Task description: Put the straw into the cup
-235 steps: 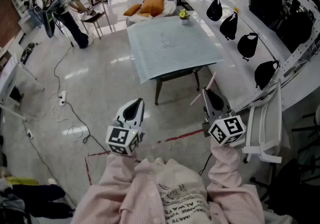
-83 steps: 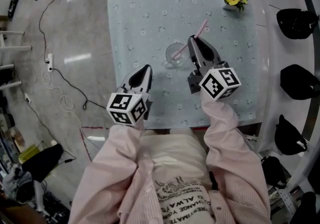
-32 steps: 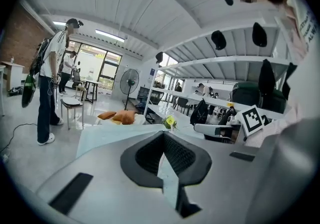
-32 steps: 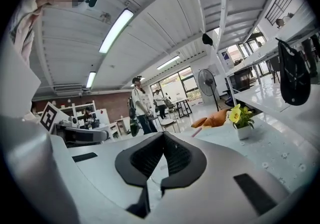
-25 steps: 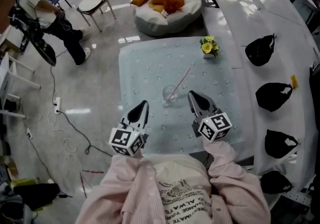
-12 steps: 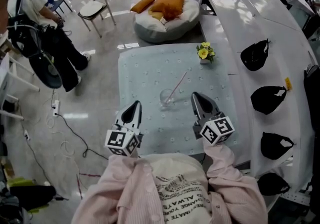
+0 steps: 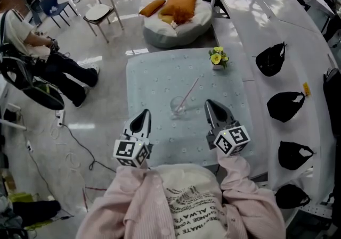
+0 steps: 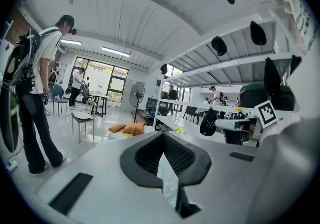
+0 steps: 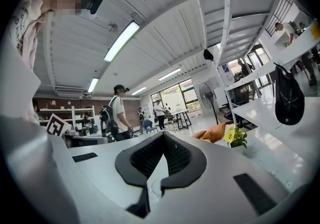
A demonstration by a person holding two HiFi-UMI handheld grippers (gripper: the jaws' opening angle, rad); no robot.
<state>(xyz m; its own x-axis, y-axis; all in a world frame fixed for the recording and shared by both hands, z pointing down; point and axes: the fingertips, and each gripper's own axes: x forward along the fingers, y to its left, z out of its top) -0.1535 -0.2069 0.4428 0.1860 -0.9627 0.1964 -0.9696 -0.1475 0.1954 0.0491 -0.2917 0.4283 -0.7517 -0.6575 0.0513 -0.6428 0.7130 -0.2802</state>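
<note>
Right gripper [image 7: 210, 106] is held on the near right side of the table [image 7: 144, 81], jaws pressed together with nothing between them. Left gripper [image 7: 144, 114] is on the near left side, apart from the right one; its jaws are likewise closed and empty. Neither gripper touches the cup.

Between and a little beyond the two grippers stands the clear cup [image 7: 177, 106], upright on the pale blue, flower-printed tablecloth. One thing is in it: the pink straw [image 7: 189, 88]. The straw's lower end sits inside the cup, and its shaft leans over the rim, slanting away towards the table's far right corner, its upper end free in the air.

At that far right corner stands a small white pot [image 7: 220, 64] holding yellow flowers [image 7: 216, 57], well apart from the cup.

Beyond the table lies a grey beanbag [image 7: 173, 22] with orange cushions [image 7: 178, 2] on top. To the right, a white shelf [image 7: 250, 30] carries a row of black caps [image 7: 270, 58]. On the left a person [image 7: 37, 59] with a dark bag stands near a white chair [image 7: 98, 13]
</note>
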